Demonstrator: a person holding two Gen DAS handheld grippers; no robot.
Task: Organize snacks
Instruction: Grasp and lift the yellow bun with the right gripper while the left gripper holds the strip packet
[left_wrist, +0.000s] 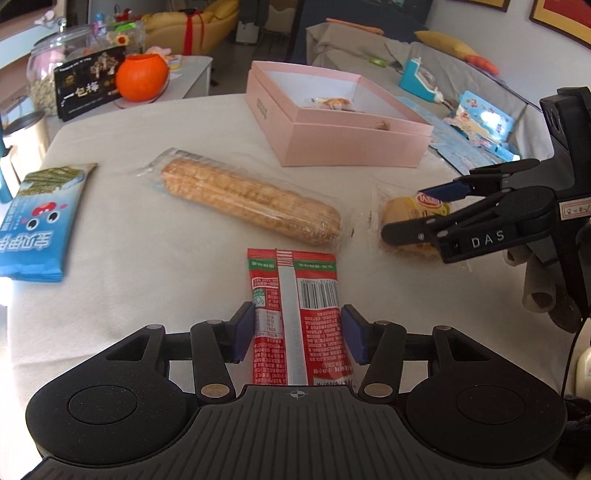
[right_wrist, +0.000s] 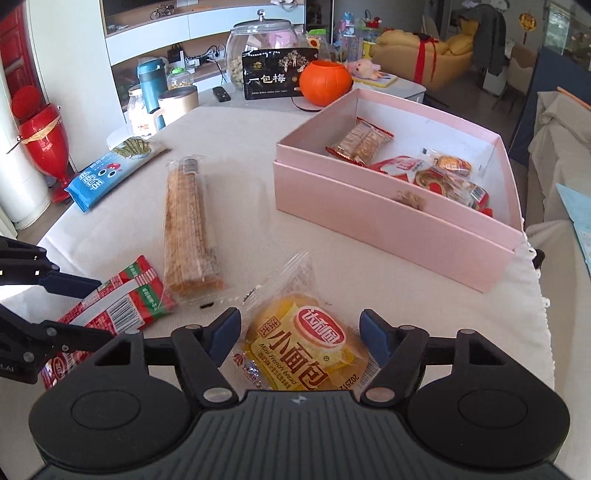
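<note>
Snacks on table, both grippers straddling packets

Red packet (left_wrist: 295, 314) lies flat on the cloth-covered table (left_wrist: 147, 258), barcode side up, its near end between the fingers of the left gripper (left_wrist: 297, 334). Blue pads sit at both edges of the packet; left pad looks touching, right pad touching or a hair off, cannot tell if pressing. Jaws partly open, about packet width.

Bread packet (right_wrist: 301, 350), yellow, clear wrapper, lies flat between the fingers of the right gripper (right_wrist: 301, 338). Jaws fairly wide; a gap shows at each pad, so no grip on the bread. In the left wrist view the right gripper comes in from the right, tilted down, one finger above the bread and one across its front.

Corn stick (left_wrist: 251, 201) in a clear wrapper lies beyond the red packet, mid-table, untouched. Blue packet (left_wrist: 40, 225) lies flat at the table's left edge, well apart from the grippers.

Pink box (right_wrist: 388, 229), open, stands on the far right part of the table, beyond the bread. Inside: several small wrapped snacks (right_wrist: 360, 144), red and clear wrappers, grouped toward one side.

Behind the table on a lower surface: orange pumpkin pot (right_wrist: 325, 83), black bag (right_wrist: 277, 75) with white characters, and glass jar (right_wrist: 258, 33) with lid. Teal bottle (right_wrist: 151, 85) and beige mug (right_wrist: 179, 99) stand left of them. Yellow sofa (right_wrist: 421, 55) in the background.
</note>
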